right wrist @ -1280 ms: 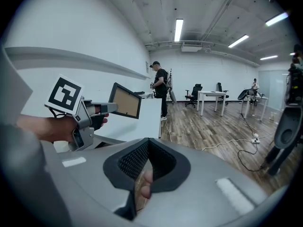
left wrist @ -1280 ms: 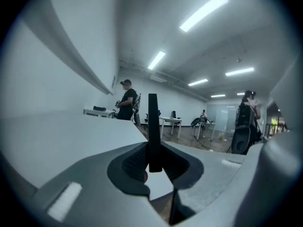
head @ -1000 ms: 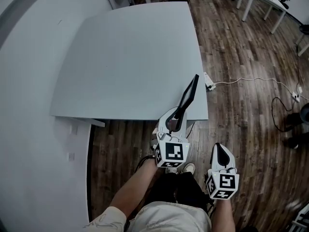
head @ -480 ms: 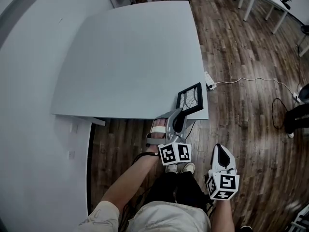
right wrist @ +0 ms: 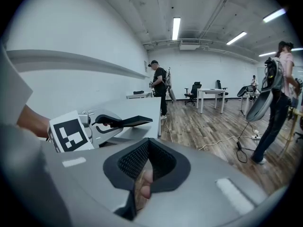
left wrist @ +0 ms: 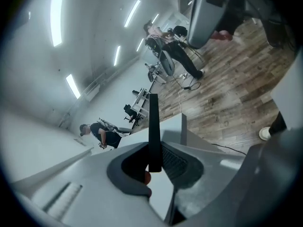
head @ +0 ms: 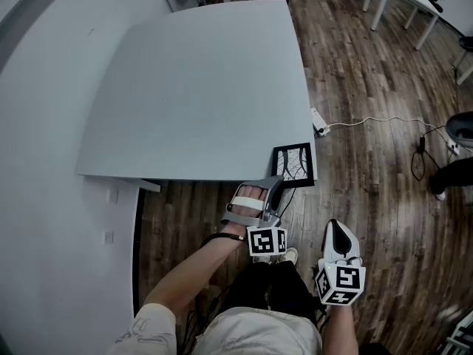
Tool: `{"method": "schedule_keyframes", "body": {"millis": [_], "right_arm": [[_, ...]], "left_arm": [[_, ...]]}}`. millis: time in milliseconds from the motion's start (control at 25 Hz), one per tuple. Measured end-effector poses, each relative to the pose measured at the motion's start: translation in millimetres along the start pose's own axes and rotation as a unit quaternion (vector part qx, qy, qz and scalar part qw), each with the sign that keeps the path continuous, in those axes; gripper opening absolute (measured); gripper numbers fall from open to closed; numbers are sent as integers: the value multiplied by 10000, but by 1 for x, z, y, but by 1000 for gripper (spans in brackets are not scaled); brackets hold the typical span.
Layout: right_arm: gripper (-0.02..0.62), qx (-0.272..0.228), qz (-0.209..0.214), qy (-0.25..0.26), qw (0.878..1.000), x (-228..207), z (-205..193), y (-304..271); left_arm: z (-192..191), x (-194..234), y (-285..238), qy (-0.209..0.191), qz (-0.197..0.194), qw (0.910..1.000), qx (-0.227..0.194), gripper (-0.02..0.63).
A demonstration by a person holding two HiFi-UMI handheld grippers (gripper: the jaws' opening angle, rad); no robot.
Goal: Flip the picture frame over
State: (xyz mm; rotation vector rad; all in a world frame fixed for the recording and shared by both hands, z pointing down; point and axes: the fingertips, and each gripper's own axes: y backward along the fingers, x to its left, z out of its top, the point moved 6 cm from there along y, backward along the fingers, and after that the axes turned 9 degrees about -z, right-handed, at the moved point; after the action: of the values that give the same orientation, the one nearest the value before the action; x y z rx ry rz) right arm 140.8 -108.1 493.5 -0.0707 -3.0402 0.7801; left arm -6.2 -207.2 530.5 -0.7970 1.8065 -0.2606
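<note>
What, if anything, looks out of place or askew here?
Only the picture frame: it sits at the table's near right corner, apparently poking past the edge, clamped by one edge in the left gripper. Nothing looks spilled or damaged.

The head view looks steeply down from above the near edge of the pale grey rectangular worktop (head: 199, 87). The left gripper view sits close at its near right corner, facing out over the brown wooden floor (left wrist: 227, 79). There the black square picture frame (left wrist: 153, 131) shows edge-on. The right gripper view looks level across that corner from lower down, sharing the frame (right wrist: 132, 121) with both.
</note>
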Motion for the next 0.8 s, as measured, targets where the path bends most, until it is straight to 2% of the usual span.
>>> {"method": "schedule_keyframes", "body": {"millis": [280,440,800], "right_arm": [[26,17,-8,-13,10000,0,-2,1],[26,-11,-12,2,10000,3,-3,2],[26,-257,-79,-23,9996,5,6,2]], "left_arm": [[-2,-23,-11,-773,-213,9965,254,74],[-10,-23,-14,-1341,-75,9895,535,75],[-15,-30,-27,-1726,-116,9828,642,83]]}}
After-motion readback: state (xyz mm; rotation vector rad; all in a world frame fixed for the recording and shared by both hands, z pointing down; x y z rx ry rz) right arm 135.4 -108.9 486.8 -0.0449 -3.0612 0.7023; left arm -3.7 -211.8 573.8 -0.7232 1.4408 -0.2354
